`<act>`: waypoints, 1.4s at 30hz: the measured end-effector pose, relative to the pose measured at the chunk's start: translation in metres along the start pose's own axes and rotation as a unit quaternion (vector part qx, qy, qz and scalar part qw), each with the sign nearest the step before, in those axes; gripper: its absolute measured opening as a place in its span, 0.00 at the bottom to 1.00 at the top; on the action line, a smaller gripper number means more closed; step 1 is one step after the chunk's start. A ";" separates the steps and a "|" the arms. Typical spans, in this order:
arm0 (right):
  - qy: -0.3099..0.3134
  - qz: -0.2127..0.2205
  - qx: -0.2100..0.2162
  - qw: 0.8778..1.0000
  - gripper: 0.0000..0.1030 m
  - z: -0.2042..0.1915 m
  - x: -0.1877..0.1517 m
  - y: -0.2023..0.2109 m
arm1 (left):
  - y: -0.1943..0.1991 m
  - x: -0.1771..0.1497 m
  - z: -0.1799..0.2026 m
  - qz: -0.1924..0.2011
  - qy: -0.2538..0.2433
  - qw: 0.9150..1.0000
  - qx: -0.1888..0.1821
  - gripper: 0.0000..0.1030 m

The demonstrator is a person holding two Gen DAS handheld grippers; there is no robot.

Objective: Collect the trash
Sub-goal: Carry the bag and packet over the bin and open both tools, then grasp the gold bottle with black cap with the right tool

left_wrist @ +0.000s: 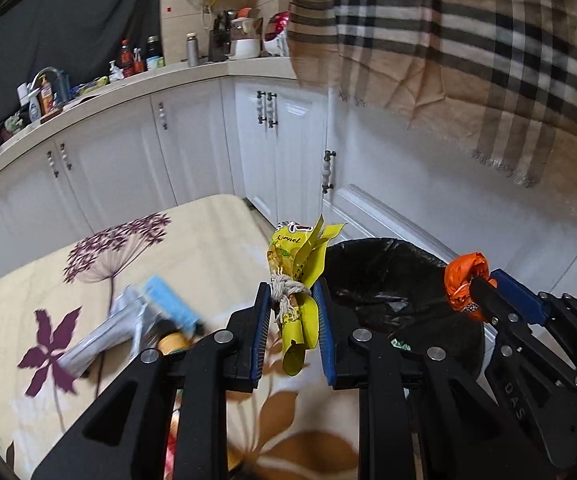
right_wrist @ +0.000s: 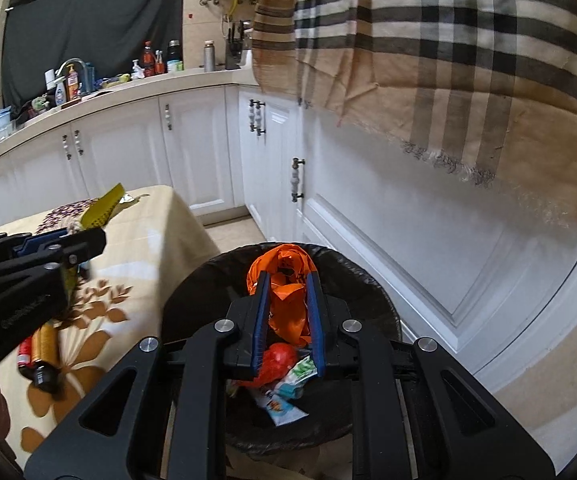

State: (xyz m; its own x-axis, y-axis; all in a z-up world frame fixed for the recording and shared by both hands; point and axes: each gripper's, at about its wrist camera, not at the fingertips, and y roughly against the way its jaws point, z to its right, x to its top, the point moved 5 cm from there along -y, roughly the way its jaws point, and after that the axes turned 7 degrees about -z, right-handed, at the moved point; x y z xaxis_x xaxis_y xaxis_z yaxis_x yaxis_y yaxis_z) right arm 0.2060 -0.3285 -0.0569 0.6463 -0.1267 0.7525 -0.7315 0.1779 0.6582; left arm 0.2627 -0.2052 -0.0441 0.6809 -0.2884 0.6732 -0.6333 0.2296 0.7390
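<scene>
With right gripper (right_wrist: 287,312) pinching the orange bag (right_wrist: 284,280) over the bin (right_wrist: 368,280) and left gripper (left_wrist: 293,320) clamped on the yellow wrapper (left_wrist: 300,272) seemingly short of the rim, we should release only once each is inside.

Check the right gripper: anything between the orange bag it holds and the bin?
Nothing visible. The right gripper holds the orange bag directly above the open black-lined bin; only trash already inside lies below it.
</scene>
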 end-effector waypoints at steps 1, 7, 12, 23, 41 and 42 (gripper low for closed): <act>-0.001 0.000 -0.001 1.000 0.17 0.002 0.001 -0.003 | -0.005 0.001 0.003 -0.003 -0.002 1.000 0.000 0.22; -0.011 -0.006 -0.011 1.000 0.17 0.014 0.003 -0.024 | -0.033 0.007 0.016 -0.019 -0.008 1.000 0.004 0.22; -0.018 -0.011 -0.019 1.000 0.20 0.021 0.004 -0.044 | -0.051 0.008 0.023 -0.034 -0.015 0.999 0.008 0.23; -0.019 -0.017 -0.033 0.999 0.41 0.024 0.002 -0.055 | -0.060 0.008 0.023 -0.044 -0.014 0.999 0.010 0.33; 0.000 -0.010 -0.012 1.000 0.65 -0.013 0.000 -0.010 | 0.002 -0.010 -0.034 -0.011 0.028 0.999 0.024 0.47; 0.002 -0.008 -0.008 1.000 0.65 -0.017 0.000 -0.006 | 0.006 -0.013 -0.039 -0.010 0.031 0.999 0.027 0.47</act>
State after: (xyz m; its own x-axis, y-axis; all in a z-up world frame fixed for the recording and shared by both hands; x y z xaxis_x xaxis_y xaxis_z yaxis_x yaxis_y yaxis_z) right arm 0.2142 -0.3130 -0.0618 0.6594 -0.1251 0.7413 -0.7169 0.1924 0.6701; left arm 0.2647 -0.1640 -0.0470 0.7144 -0.2333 0.6598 -0.6372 0.1729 0.7511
